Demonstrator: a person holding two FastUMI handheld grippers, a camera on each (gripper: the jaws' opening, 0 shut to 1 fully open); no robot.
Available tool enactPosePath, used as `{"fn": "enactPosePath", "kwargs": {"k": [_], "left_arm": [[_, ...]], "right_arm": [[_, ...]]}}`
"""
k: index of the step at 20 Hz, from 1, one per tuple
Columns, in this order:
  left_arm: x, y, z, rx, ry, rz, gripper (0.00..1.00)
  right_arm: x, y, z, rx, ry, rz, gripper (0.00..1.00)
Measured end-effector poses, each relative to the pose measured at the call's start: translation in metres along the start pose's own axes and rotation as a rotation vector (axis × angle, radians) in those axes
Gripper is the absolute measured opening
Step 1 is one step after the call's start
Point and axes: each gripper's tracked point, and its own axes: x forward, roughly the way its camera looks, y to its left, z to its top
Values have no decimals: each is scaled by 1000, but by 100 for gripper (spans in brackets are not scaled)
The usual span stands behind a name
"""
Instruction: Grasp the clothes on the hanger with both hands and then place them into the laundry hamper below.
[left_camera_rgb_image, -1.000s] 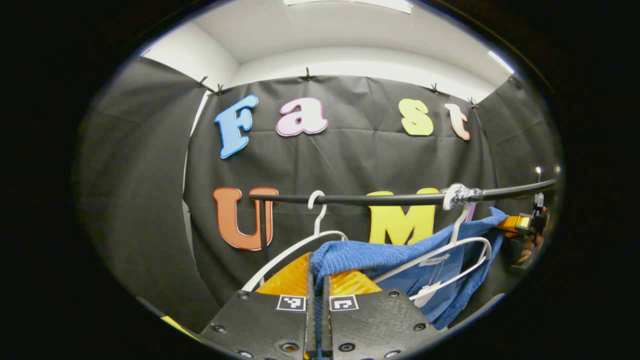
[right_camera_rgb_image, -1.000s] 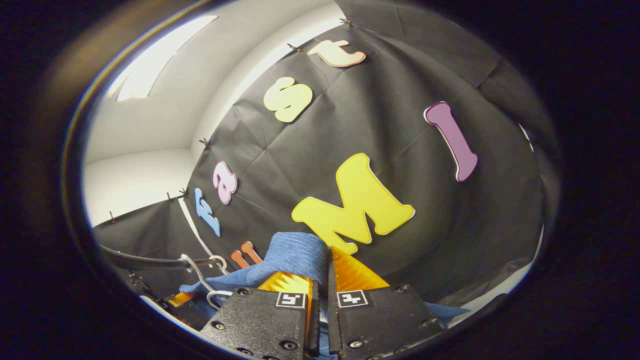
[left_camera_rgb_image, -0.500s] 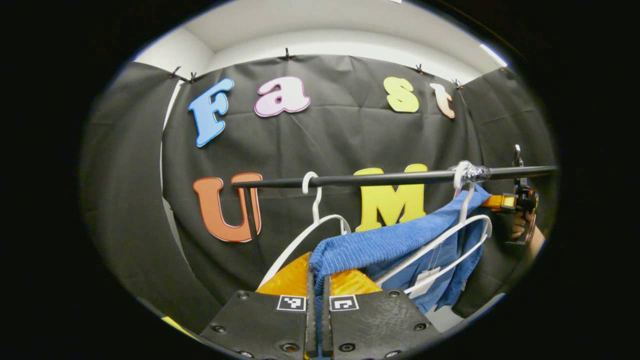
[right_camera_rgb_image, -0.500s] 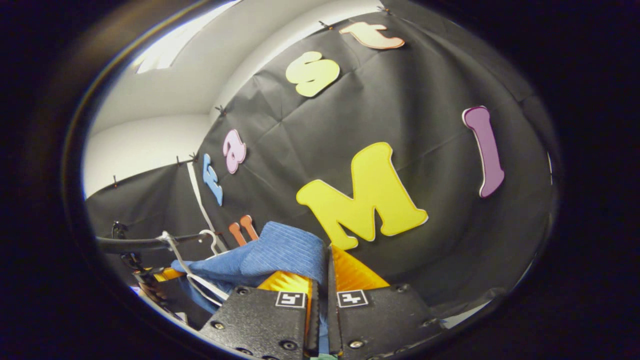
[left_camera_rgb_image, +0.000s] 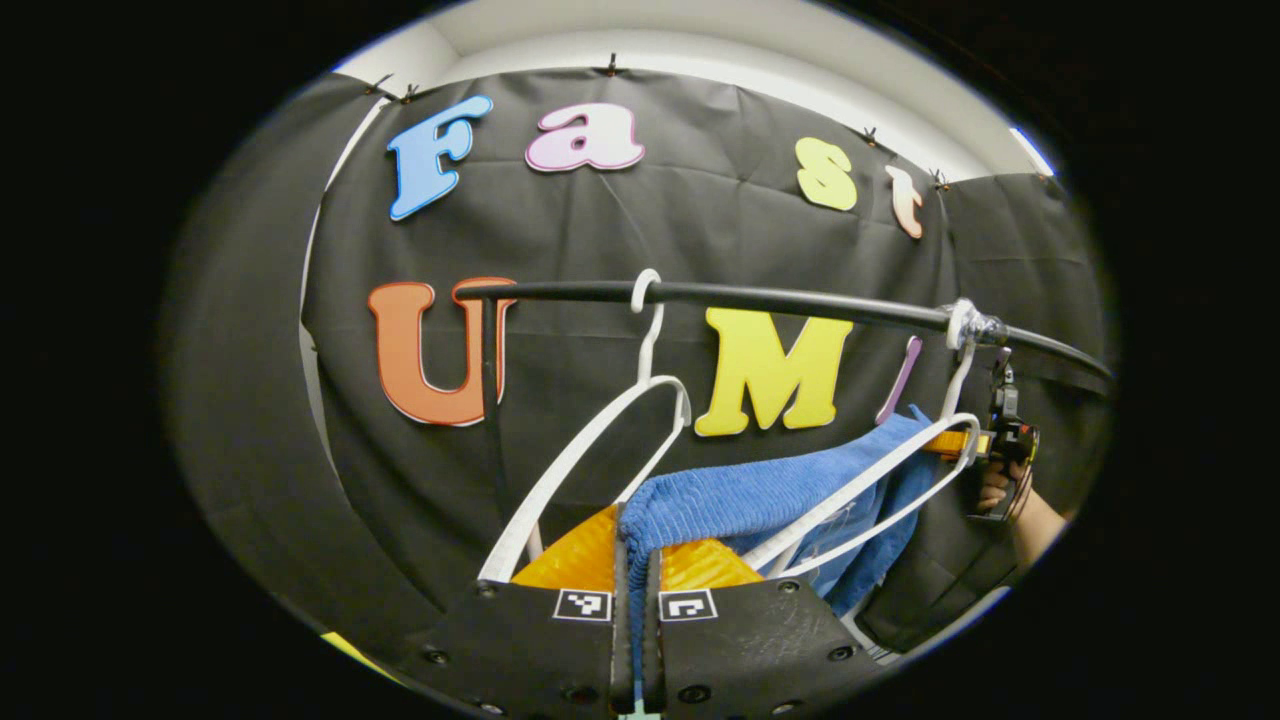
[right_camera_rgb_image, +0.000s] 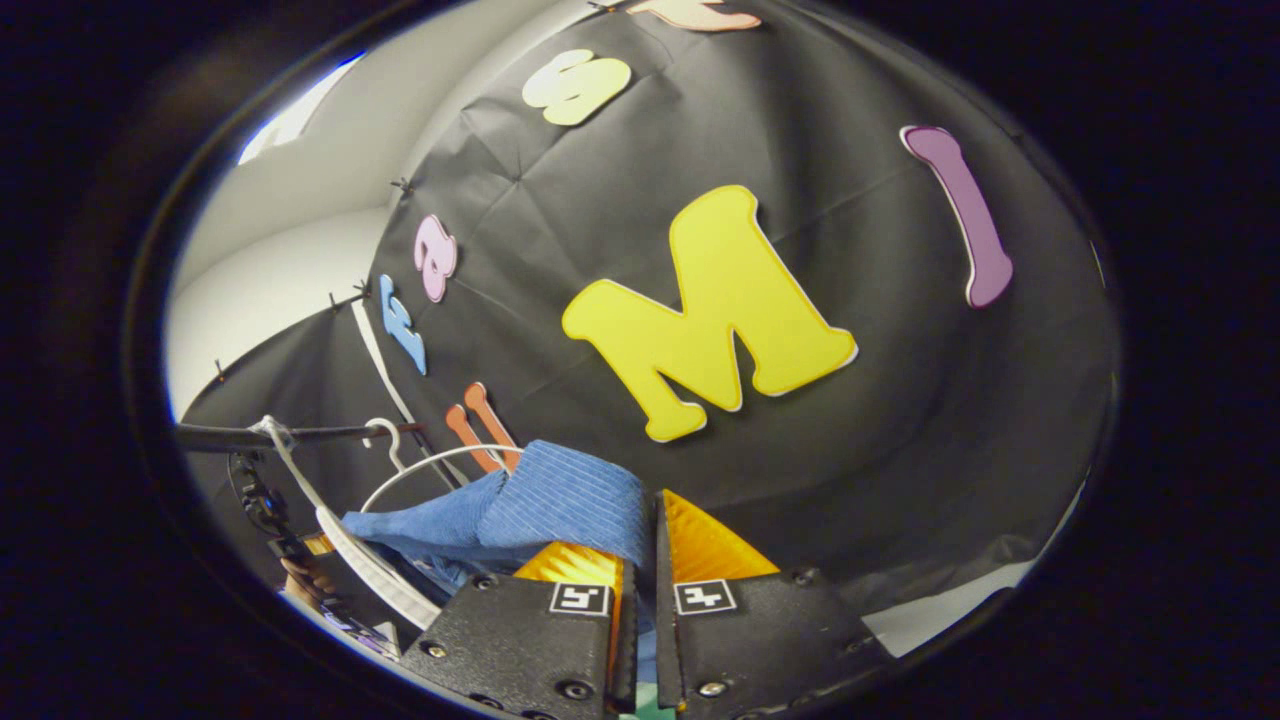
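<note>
Blue garment (left_camera_rgb_image: 740, 495) stretched below rail (left_camera_rgb_image: 780, 298), pinched by left tongs (left_camera_rgb_image: 636, 560) and right tongs (right_camera_rgb_image: 640, 545).

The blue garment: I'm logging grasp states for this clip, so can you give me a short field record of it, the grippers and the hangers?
garment: blue garment, stretched between the two grippers, off the rail
left gripper: shut on the blue garment
right gripper: shut on the blue garment
hangers: two white hangers hooked on the black rail
hamper: cannot tell
</note>
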Motion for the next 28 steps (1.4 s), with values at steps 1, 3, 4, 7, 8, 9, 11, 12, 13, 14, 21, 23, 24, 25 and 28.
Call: {"fn": "enactPosePath", "kwargs": {"k": [1,3,4,7,8,9,11,12,13,14,21,23,24,25,28], "left_arm": [[1,-1,-5,6,10,0,3],[1,-5,-13,10,21,-7,3],[1,-4,-19,8,26,-9,3],[1,-6,-37,-28,54,-16,4],[0,-6,-44,-37,60,-20,3],[1,-7,-50,-45,66,-25,3],[-7,-9,-65,-57,80,-26,3],[-10,-8,-72,-67,88,-26,7],[-12,-7,-79,-78,95,-28,7],[-12,-5,-86,-91,101,-30,3],[-51,-11,-135,-193,146,-24,7],[-66,-22,-142,-178,142,-24,8],[-73,-25,-145,-172,143,-22,8],[-79,-28,-146,-163,141,-24,4],[-93,-39,-145,-154,124,-34,4]], "right_arm": [[2,-6,-7,18,9,-9,11],[3,-15,-20,48,28,-26,11],[3,-18,-26,60,38,-30,10],[0,-27,-44,90,62,-49,11],[-2,-31,-50,93,70,-57,11],[-4,-33,-58,100,78,-67,11],[-8,-38,-70,116,93,-81,11],[-11,-40,-76,121,100,-88,11],[-15,-41,-82,122,104,-98,11],[-18,-42,-88,123,109,-104,11],[-52,-43,-136,154,144,-160,11],[-67,-43,-148,157,149,-184,11],[-74,-41,-151,154,149,-192,11],[-80,-38,-156,142,147,-201,11],[-97,-31,-171,93,149,-226,10]]}}
